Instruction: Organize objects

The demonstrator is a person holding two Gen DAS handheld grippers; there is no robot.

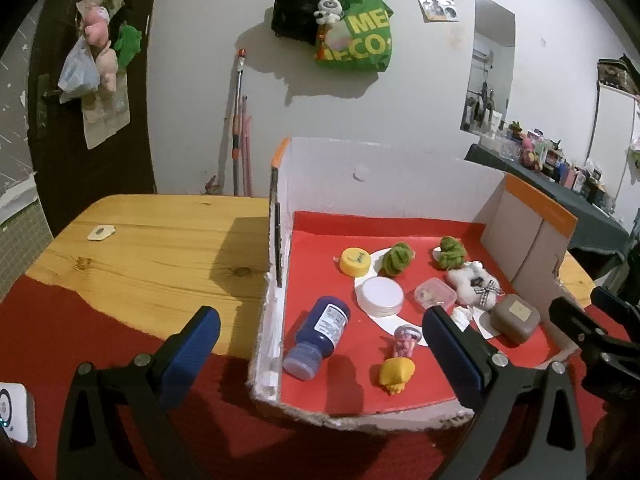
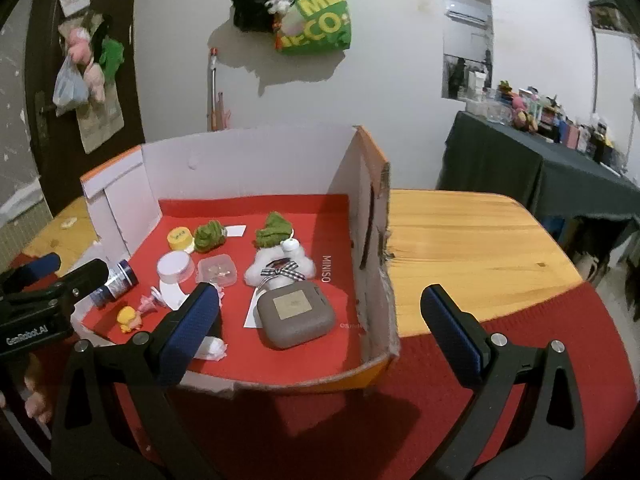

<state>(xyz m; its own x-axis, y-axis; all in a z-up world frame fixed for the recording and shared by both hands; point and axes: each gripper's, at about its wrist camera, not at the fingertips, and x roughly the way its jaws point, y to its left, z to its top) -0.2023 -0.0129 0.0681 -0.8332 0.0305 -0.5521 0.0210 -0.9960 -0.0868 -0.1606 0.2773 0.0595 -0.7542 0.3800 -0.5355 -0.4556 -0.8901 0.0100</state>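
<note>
A white cardboard box (image 1: 384, 168) with a red floor holds several small things: a blue bottle (image 1: 318, 336) lying on its side, a yellow cap (image 1: 354, 261), a round white jar (image 1: 380, 295), two green yarn balls (image 1: 396, 258), a clear small case (image 1: 435, 295), a white plush (image 1: 474, 282), a grey-brown case (image 1: 515, 317), a pink figurine (image 1: 406, 340) and a yellow toy (image 1: 396, 376). My left gripper (image 1: 320, 356) is open and empty above the box's near left corner. My right gripper (image 2: 320, 336) is open and empty above the box's near right corner, close to the grey-brown case (image 2: 295, 315).
The box (image 2: 248, 160) stands on a wooden table (image 1: 160, 240) with a red cloth (image 1: 80, 320) along the front. A white device (image 1: 14, 412) lies at the far left. Bags hang on the wall (image 1: 352, 32). A dark cluttered table (image 2: 540, 160) stands at right.
</note>
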